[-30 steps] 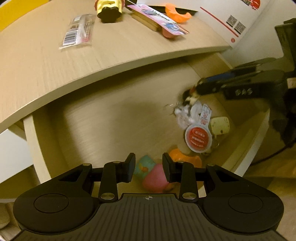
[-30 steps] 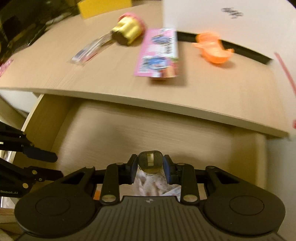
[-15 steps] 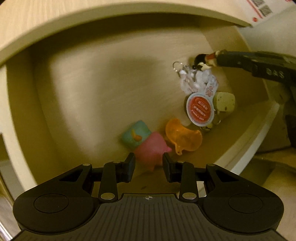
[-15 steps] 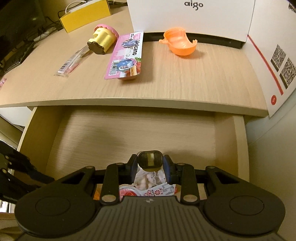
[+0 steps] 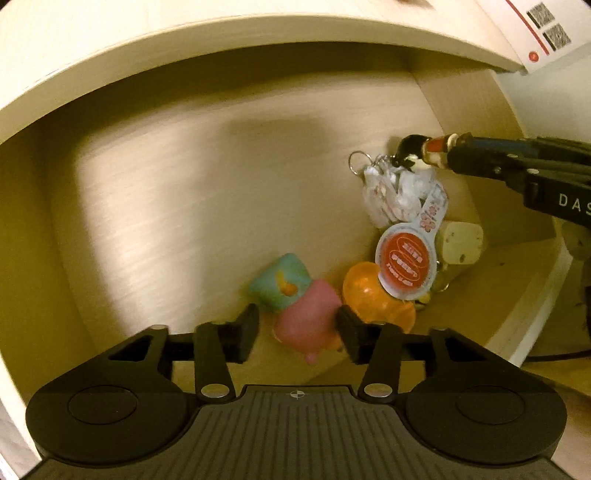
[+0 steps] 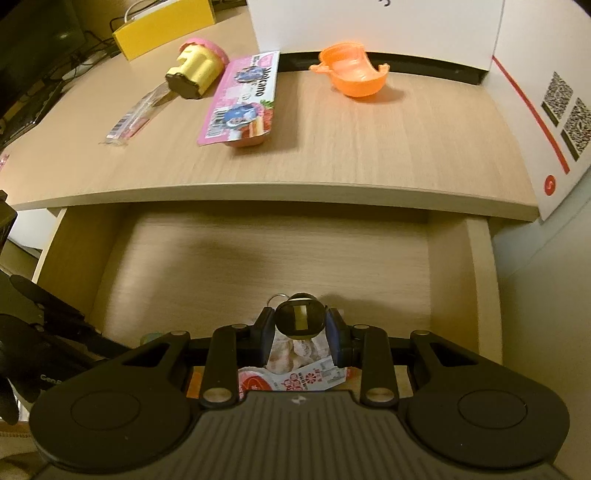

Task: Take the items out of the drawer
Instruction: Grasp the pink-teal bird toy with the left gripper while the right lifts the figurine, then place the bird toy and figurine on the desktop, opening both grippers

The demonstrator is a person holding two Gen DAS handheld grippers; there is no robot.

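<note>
The open wooden drawer point(image 5: 155, 206) holds a pink and teal toy point(image 5: 299, 306), an orange plastic shell point(image 5: 373, 299), a cream block point(image 5: 461, 242) and a round red-lidded snack cup point(image 5: 404, 264). My left gripper point(image 5: 298, 334) is open, its fingers on either side of the pink toy. My right gripper point(image 6: 300, 334) is shut on a small black figurine keychain point(image 6: 300, 319), lifted over the drawer, with a white packet point(image 6: 301, 352) hanging below it. In the left wrist view that figurine point(image 5: 413, 151) sits at the tip of the right gripper's fingers point(image 5: 480, 162), a key ring beside it.
On the desk top point(image 6: 369, 147) above the drawer lie an orange shell half point(image 6: 354, 75), a pink snack pack point(image 6: 243, 103), a yellow and pink toy point(image 6: 195, 70), a clear wrapper point(image 6: 136, 118) and a yellow box point(image 6: 162, 29). A white carton point(image 6: 535, 92) stands at the right.
My left gripper dropped into the drawer and closed in on the pink toy, its fingers opening wider. The right gripper rose slightly with the figurine keychain held in it.
</note>
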